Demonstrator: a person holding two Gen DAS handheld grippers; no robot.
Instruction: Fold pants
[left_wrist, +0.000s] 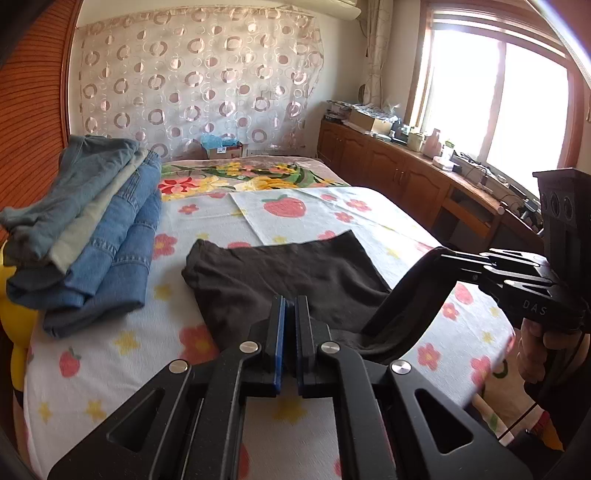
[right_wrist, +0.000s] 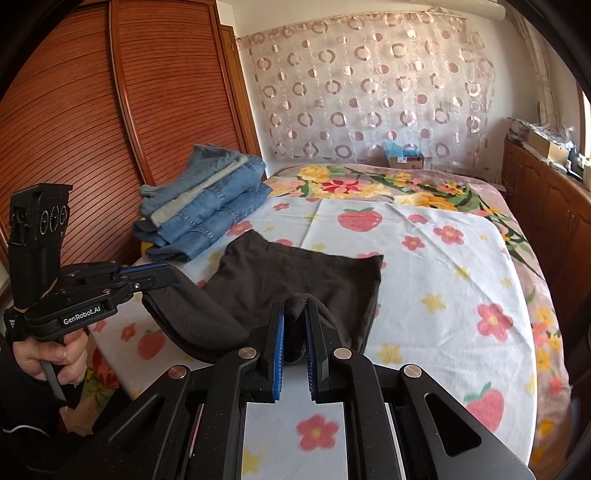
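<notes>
Left wrist view: a pair of dark brown pants (left_wrist: 280, 273) lies on a bed (left_wrist: 369, 206) under a strawberry-and-flower sheet, its near end raised off the sheet by two hand-held tools. The left claw (left_wrist: 290, 306) has its blue-padded fingers pressed almost together; a fold of the cloth appears to be caught between them, though in this view the tips hide the contact. To its right, the right claw (left_wrist: 439, 254) grips the other corner of the same hem, the fabric hanging from it in a slack band.

The right wrist view confirms both holds: the right claw (right_wrist: 295, 310) pinches a bunched lump of brown cloth between its pads, and the left claw (right_wrist: 162, 271) clamps the neighbouring corner, the hem sagging between the two. The far end of the pants rests flat on the sheet.

The step in hand looks like carrying the lifted end over to lay it on the far end. Done well, both tools would travel level and together, keeping the hem taut enough to take out the sag, and would let go only once the edges line up.

By count: one pair of brown pants being worked, one stack of folded jeans (left_wrist: 96, 225) near the wardrobe side, apparently four garments deep, and two claws, one per hand
</notes>
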